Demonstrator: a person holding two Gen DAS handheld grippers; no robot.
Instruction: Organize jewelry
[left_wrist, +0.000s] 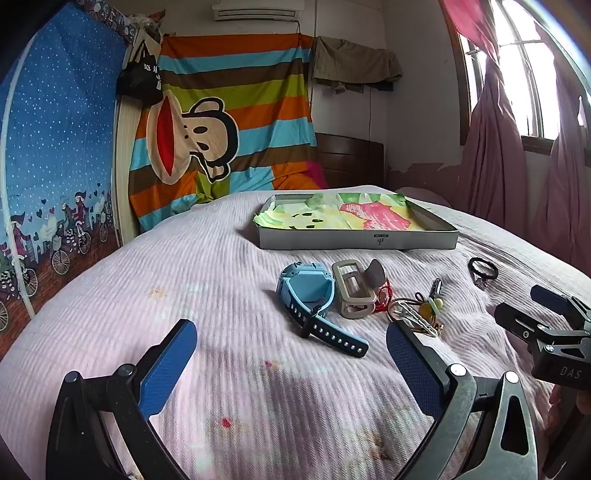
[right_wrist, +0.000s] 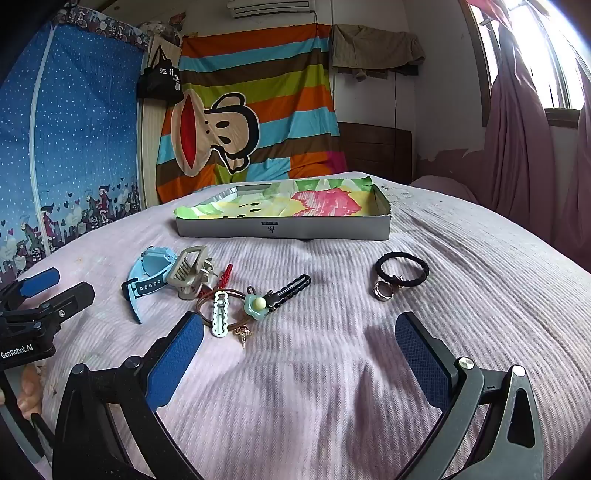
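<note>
Nothing is being put away yet as far as can be judged: the tray (right_wrist: 284, 230) is sitting with only its paper lining, while the watch (left_wrist: 314, 295), claw clip (right_wrist: 188, 273), hair ties (right_wrist: 402, 273), ring (right_wrist: 383, 290) and small clips (right_wrist: 221, 318) are all lying loose on the bed (right_wrist: 332, 369) in front of it. Both the left gripper (left_wrist: 291, 347) and right gripper (right_wrist: 299, 338) are being held wide open with nothing gripped, hovering near the pile. The tiny bits by the snap clip are being partly blocked in the left view, so what they are can't really be told.
</note>
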